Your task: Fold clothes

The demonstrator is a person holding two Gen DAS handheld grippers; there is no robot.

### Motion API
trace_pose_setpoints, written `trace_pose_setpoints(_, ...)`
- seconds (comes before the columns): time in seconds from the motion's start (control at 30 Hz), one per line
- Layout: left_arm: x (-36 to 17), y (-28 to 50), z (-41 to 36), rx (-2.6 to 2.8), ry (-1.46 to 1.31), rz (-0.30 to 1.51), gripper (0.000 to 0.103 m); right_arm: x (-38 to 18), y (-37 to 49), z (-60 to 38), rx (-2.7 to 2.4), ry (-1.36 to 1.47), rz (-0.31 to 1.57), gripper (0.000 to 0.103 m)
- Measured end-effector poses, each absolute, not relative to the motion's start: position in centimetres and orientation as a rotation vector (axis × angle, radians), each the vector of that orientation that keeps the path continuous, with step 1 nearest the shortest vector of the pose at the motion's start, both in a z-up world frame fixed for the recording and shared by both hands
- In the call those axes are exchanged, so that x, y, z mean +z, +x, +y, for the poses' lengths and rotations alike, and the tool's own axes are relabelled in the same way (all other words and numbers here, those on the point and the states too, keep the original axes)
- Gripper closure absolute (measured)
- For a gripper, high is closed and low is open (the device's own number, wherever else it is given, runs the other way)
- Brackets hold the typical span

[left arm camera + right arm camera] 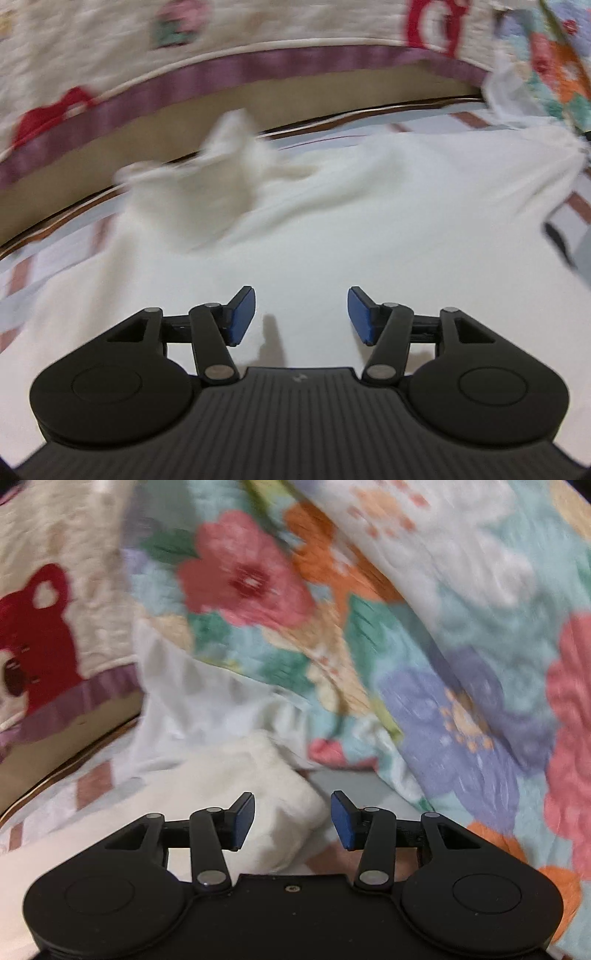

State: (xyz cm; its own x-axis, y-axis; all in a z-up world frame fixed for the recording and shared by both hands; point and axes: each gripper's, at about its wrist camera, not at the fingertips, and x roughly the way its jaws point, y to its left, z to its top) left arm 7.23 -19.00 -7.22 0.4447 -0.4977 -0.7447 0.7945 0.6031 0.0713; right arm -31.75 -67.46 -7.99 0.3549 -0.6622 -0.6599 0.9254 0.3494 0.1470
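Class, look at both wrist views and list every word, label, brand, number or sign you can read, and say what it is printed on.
None can be read.
The left hand-held gripper has a small pale mark on its ribbed black body: too small to read.
The cream cloth carries a red bear picture, no lettering.
The floral quilt shows flowers only.
The white garment is plain.
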Motion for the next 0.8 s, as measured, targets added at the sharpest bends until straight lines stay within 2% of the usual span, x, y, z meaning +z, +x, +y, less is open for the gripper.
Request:
trace_pose_setpoints(0.17,-7.9,10.7,-11.7,-0.656,0.369,0.799,0.048,-5.7,-28.7,-65.4,-1.072,0.471,0.529,0.053)
trace_pose_setpoints(0.33,-8.3,13.1,-6.1,-0.517,0.303,0.786,0.048,-5.3,-23.3,-62.4,-0.921,0.383,0.607,0.053)
trace_pose_setpoints(0.5,-8.1,16.7,-1.3,-0.416,0.114,0.774,0.048,-5.8,-17.5,-58.7,-0.739,0.366,0.677,0.053)
trace_pose_setpoints(0.67,-8.6,21.4,-0.6,-0.399,0.128,0.758,0.045,-6.7,-12.1,-54.2,-0.551,0.324,0.746,0.053)
trace_pose_setpoints(0.8,-10.1,24.5,-3.6,-0.489,0.239,0.794,0.042,-8.2,-8.3,-51.0,-0.437,0.262,0.806,0.053)
